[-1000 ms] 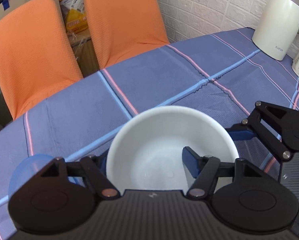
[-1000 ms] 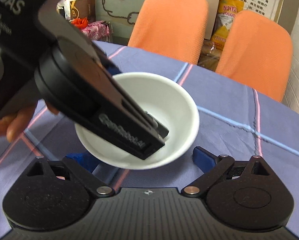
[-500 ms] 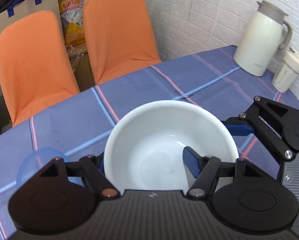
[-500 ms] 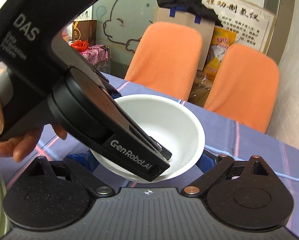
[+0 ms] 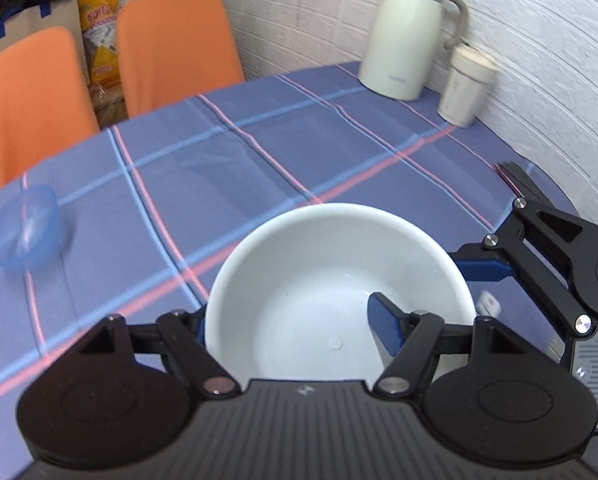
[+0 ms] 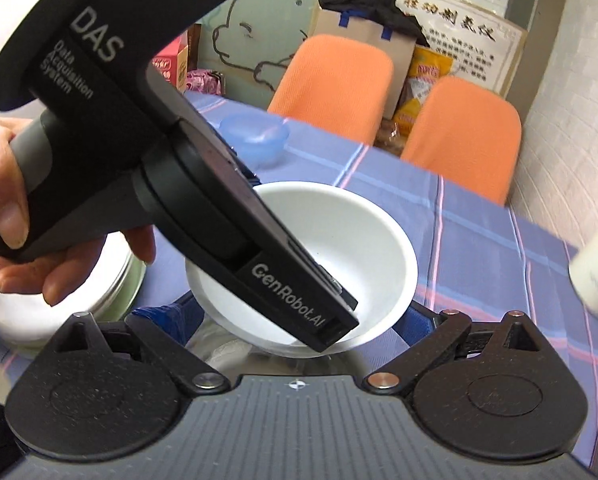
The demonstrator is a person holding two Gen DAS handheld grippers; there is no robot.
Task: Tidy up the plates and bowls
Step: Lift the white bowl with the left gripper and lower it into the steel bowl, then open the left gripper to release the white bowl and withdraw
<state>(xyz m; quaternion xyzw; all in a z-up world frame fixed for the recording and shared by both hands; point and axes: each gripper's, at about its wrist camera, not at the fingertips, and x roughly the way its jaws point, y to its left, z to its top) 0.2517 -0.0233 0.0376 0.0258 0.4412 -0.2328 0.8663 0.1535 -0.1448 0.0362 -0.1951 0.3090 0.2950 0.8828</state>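
Note:
A white bowl [image 5: 319, 280] hangs above the blue checked tablecloth. My left gripper [image 5: 291, 320] is shut on its near wall, one blue pad [image 5: 385, 320] inside and the other outside. In the right wrist view the same bowl [image 6: 363, 232] sits under the left gripper's black body, which a hand [image 6: 15, 208] holds. My right gripper [image 6: 287, 316] stands open, its blue fingers [image 6: 163, 316] spread on either side of the bowl's base. A translucent blue bowl [image 5: 23, 232] rests on the cloth at the far left.
A white jug [image 5: 407, 36] and a cream cup [image 5: 467, 84] stand by the brick wall at the back right. Two orange chairs [image 5: 171, 44] line the far edge. A white dish with a metal rim [image 6: 111, 280] lies at the left, and a dark object [image 5: 519, 176] at the table's right edge.
The white bowl has risen off the cloth and travelled right toward the jug and wall, still in my left gripper. The blue bowl has fallen behind to the left. My right gripper has followed alongside.

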